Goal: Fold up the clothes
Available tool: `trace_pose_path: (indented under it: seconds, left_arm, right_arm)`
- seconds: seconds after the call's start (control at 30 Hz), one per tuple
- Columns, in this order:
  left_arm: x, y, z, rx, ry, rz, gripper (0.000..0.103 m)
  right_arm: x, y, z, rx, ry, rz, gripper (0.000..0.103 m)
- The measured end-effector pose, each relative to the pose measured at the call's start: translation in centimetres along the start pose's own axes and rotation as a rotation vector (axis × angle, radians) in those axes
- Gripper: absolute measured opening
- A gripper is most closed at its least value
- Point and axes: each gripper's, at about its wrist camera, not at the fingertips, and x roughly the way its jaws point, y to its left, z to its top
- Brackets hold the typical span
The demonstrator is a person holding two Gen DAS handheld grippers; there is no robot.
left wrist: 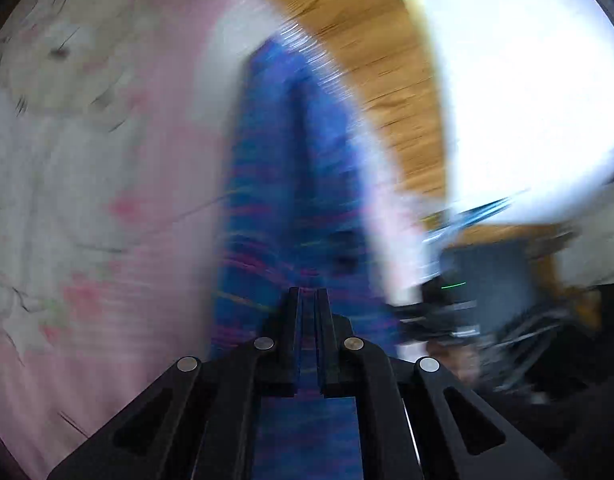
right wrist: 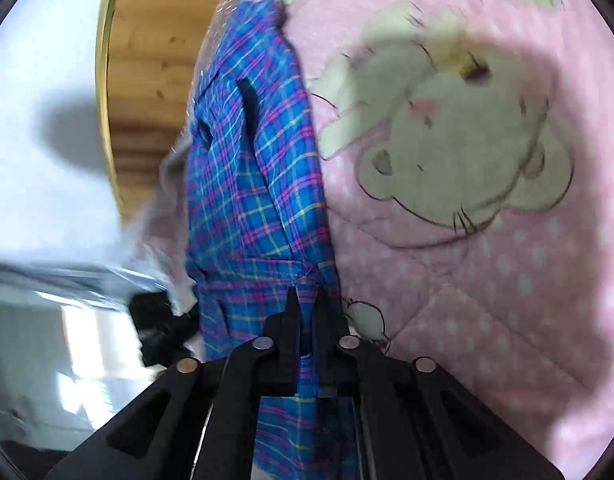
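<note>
Plaid blue garment, rumpled, pinched by both grippers.

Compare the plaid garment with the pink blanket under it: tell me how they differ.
The plaid garment is blue with pink and yellow checks; the pink blanket is dotted and carries a pale cartoon animal. The garment is bunched into a narrow, creased strip; the blanket lies spread wide and quilted. The garment is pinched by the left gripper and the right gripper; the blanket is not gripped. Both are soft cloth.
</note>
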Motion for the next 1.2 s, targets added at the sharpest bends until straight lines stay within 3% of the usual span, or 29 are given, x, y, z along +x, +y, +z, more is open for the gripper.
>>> trace_pose_path:
  seconds: [0.07, 0.1, 0.23, 0.33, 0.4, 0.5, 0.53, 0.57, 0.6, 0.73, 0.93, 1.07, 1.1, 1.13, 1.17, 1.2]
  left_arm:
    - [0.4, -1.1, 0.2, 0.056, 0.027, 0.066, 0.005]
    - [0.4, -2.0, 0.3, 0.084, 0.035, 0.089, 0.007]
    - [-1.1, -5.5, -0.2, 0.193, 0.021, 0.151, 0.017]
    - [-3.0, -7.4, -1.2, 0.252, -0.012, 0.206, 0.034]
    - [-4.3, -7.8, -2.2, 0.252, -0.033, 0.204, 0.036]
    - [-5.4, -6.5, -4.4, 0.179, -0.042, 0.182, 0.038]
    - [-5.5, -5.9, -5.0, 0.154, -0.038, 0.178, 0.038]
    - [-5.4, -5.3, -5.5, 0.132, -0.033, 0.176, 0.038]
    - [-5.2, -4.7, -6.1, 0.108, -0.026, 0.172, 0.038]
    - [-4.5, -3.2, -8.0, 0.05, -0.011, 0.147, 0.038]
    - [-4.7, -3.0, -9.1, 0.031, -0.017, 0.121, 0.038]
    - [-5.2, -3.3, -10.0, 0.057, -0.013, 0.138, 0.038]
    - [-5.2, -3.1, -10.2, 0.056, -0.011, 0.141, 0.038]
    - [-5.1, -3.0, -10.4, 0.053, -0.011, 0.142, 0.038]
    - [-4.9, -2.9, -10.6, 0.05, -0.013, 0.142, 0.038]
    - [-4.9, -2.8, -10.6, 0.048, -0.015, 0.14, 0.038]
  right_arm:
    - [-1.9, 2.1, -0.5, -0.063, -0.059, -0.114, 0.063]
    - [-3.0, 3.0, -0.8, -0.091, -0.09, -0.168, 0.069]
    - [-8.2, 5.7, -5.2, -0.115, -0.206, -0.244, 0.069]
    - [-9.6, 6.3, -11.0, -0.12, -0.205, -0.248, 0.079]
    - [-8.5, 6.4, -14.6, -0.149, -0.181, -0.285, 0.08]
    - [-6.0, 6.9, -17.5, -0.246, -0.194, -0.378, 0.08]
    - [-5.1, 7.3, -18.3, -0.292, -0.211, -0.403, 0.076]
    - [-4.4, 7.7, -18.6, -0.321, -0.217, -0.405, 0.064]
    - [-3.7, 8.0, -18.8, -0.35, -0.223, -0.408, 0.06]
    - [-1.7, 9.1, -19.0, -0.407, -0.247, -0.436, 0.058]
    - [-4.7, 5.9, -19.4, -0.234, -0.324, -0.308, 0.058]
    - [-4.3, 5.1, -19.7, -0.237, -0.346, -0.329, 0.058]
    - [-3.5, 5.0, -19.6, -0.252, -0.323, -0.333, 0.055]
    - [-3.0, 5.2, -19.5, -0.266, -0.314, -0.339, 0.031]
    - [-2.7, 5.5, -19.5, -0.282, -0.314, -0.338, 0.018]
    - [-2.8, 5.8, -19.3, -0.285, -0.314, -0.307, 0.013]
